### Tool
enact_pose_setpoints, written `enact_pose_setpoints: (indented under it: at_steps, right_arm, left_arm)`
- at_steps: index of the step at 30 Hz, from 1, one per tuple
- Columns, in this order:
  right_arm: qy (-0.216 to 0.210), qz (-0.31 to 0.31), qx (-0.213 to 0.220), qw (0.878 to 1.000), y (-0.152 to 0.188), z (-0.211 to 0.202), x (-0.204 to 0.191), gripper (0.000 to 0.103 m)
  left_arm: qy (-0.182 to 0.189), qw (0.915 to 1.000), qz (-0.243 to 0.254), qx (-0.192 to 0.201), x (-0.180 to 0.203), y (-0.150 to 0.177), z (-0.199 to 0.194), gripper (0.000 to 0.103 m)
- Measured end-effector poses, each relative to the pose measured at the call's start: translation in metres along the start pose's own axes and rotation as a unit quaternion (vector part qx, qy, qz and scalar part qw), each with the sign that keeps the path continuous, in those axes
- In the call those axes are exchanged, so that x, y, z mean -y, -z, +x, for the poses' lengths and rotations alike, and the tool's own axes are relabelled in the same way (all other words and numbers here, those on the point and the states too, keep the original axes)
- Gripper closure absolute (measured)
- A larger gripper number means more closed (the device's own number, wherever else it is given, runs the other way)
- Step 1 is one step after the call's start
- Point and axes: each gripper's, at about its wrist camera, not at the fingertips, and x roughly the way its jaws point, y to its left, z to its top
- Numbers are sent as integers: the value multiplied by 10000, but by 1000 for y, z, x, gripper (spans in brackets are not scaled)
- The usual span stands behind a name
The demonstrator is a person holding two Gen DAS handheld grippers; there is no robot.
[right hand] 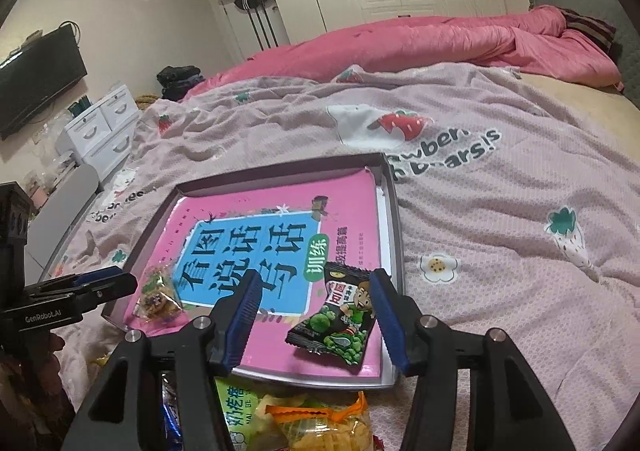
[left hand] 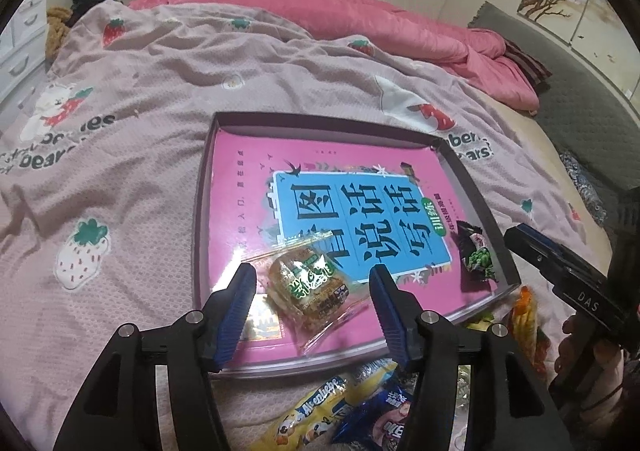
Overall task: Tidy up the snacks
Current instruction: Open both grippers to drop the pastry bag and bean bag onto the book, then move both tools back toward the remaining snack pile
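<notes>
A: Report the state of each gripper.

B: The left gripper [left hand: 312, 287] stands partly open. A clear-wrapped biscuit packet [left hand: 310, 285] lies between its blue pads without contact. The right gripper [right hand: 316, 291] is likewise partly open, straddling a black snack packet [right hand: 340, 325] that rests free of both pads. Neither gripper holds anything.

A: Location of those packets?

B: Both lie on a pink book [right hand: 256, 247] seated inside a shallow grey tray [right hand: 394, 219] on the bed [right hand: 500, 211]. The biscuit packet is near the tray's front left corner in the right wrist view; the black packet is at the front right.

A: Legible markings?

B: The book's blue panel carries large Chinese characters, with a green badge beside it. The black packet shows a cartoon figure and green peas. The bedspread reads "bears". One gripper body is marked "GenRobot.AI", the other "DAS".

A: Remaining stock?

B: Loose snacks lie in front of the tray: a yellow packet [left hand: 316, 407] lettered "Alpenliebe", a blue packet [left hand: 380, 419], and a green-labelled bag of crisps [right hand: 308, 419] reading "MAI DE".
</notes>
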Motion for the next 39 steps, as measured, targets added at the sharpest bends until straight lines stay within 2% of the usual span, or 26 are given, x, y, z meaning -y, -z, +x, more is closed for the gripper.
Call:
enact_pose_setpoints:
  at_steps: [3,6,7,9,20,26,39]
  right_arm:
    - [26,-80,93,9999,-1,-5,-3,41]
    - [34,-167,162,9997,-2,-10,-6,41]
    - [27,-189,187,9996,-1,-12,-7,41]
    - [21,-234,243,9994,-2,-16,-9,40]
    - [26,-360,559,9978,1,-44,-15,32]
    - [130,-400,637,9971,5,-58,-17,32]
    - [224,-328,668,9970,16,-74,-19,29]
  left_arm:
    - [25,10000,-18,46,0,-1,-6,42]
    - [33,9999,-16,118,2,-1,-14,41]
    - [52,9999,-7,139,2,-1,-16,40]
    - [64,9998,10,190,3,-1,-21,29]
    - [89,9992,156,365,10,1,-43,29]
    - [-21,9988,221,439,12,4,-53,29]
    - [55,9979,387,509,14,12,-74,28]
